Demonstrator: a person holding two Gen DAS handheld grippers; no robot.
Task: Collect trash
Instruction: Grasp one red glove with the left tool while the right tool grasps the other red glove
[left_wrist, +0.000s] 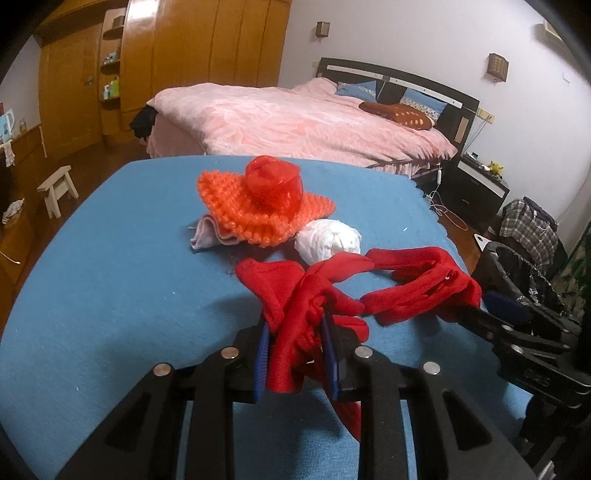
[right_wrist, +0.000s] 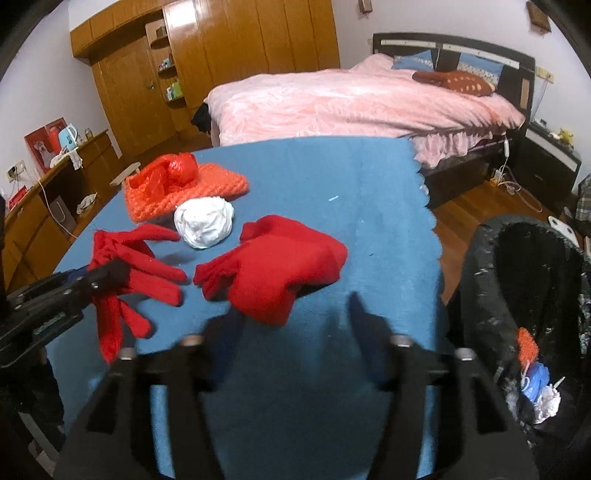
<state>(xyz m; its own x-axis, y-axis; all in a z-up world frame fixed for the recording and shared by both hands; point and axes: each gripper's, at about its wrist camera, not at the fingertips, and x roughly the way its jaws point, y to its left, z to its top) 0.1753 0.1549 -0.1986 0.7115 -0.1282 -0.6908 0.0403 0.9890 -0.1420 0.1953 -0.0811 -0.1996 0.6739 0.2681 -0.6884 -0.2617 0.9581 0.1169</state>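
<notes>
My left gripper (left_wrist: 295, 325) is shut on a red glove (left_wrist: 295, 314) at the near edge of the blue table (left_wrist: 110, 277); it shows at the left of the right wrist view (right_wrist: 107, 275), holding that glove (right_wrist: 147, 266). A second red glove (right_wrist: 273, 262) lies flat just ahead of my right gripper (right_wrist: 295, 314), which is open and empty. It also shows in the left wrist view (left_wrist: 417, 284). A white crumpled wad (right_wrist: 205, 221) (left_wrist: 328, 240) lies beyond the gloves. A red plastic bag (right_wrist: 173, 173) (left_wrist: 273, 184) sits on an orange knitted piece (right_wrist: 207, 188) (left_wrist: 236, 195).
A black-lined trash bin (right_wrist: 524, 280) (left_wrist: 517, 273) stands off the table's right edge with some scraps inside. A pink-covered bed (right_wrist: 351, 99), a wooden wardrobe (right_wrist: 240, 48) and a small white stool (left_wrist: 57, 188) are behind the table.
</notes>
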